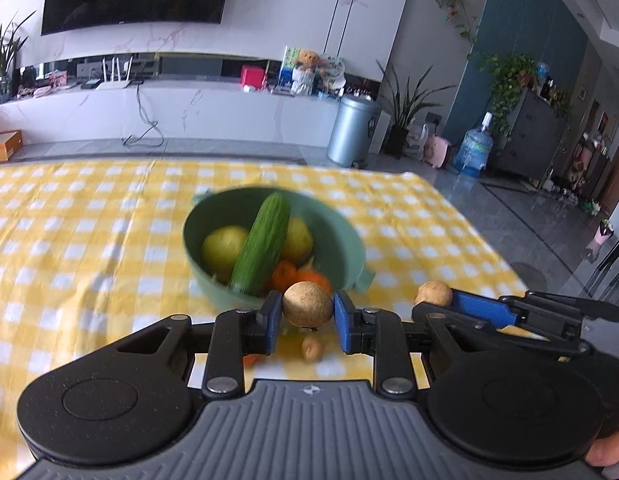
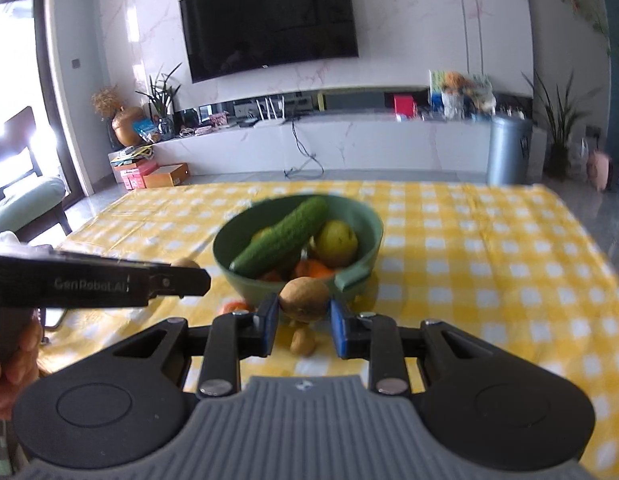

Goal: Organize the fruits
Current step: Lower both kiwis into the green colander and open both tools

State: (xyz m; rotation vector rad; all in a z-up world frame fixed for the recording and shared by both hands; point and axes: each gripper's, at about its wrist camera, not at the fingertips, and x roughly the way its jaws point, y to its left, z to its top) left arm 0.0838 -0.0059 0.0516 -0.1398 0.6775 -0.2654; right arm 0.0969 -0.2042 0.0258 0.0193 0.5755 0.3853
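Note:
A green bowl (image 1: 349, 240) on the yellow checked tablecloth holds a cucumber (image 1: 263, 242), two yellow-green fruits (image 1: 221, 246) and oranges (image 1: 285, 274). My left gripper (image 1: 307, 312) is shut on a round brown fruit (image 1: 307, 304), held just before the bowl's near rim. My right gripper (image 2: 303, 312) is shut on another brown fruit (image 2: 303, 298), also near the bowl (image 2: 365, 236). The right gripper shows at the right of the left wrist view (image 1: 441, 300), the left gripper at the left of the right wrist view (image 2: 189, 270). A small brown fruit (image 1: 311, 347) lies on the cloth below.
The cloth (image 1: 69, 240) spreads wide to the left and behind the bowl. An orange piece (image 2: 235, 306) lies beside the bowl's base. The table's right edge (image 1: 505, 256) drops to the floor. A metal bin (image 1: 351, 130) stands beyond.

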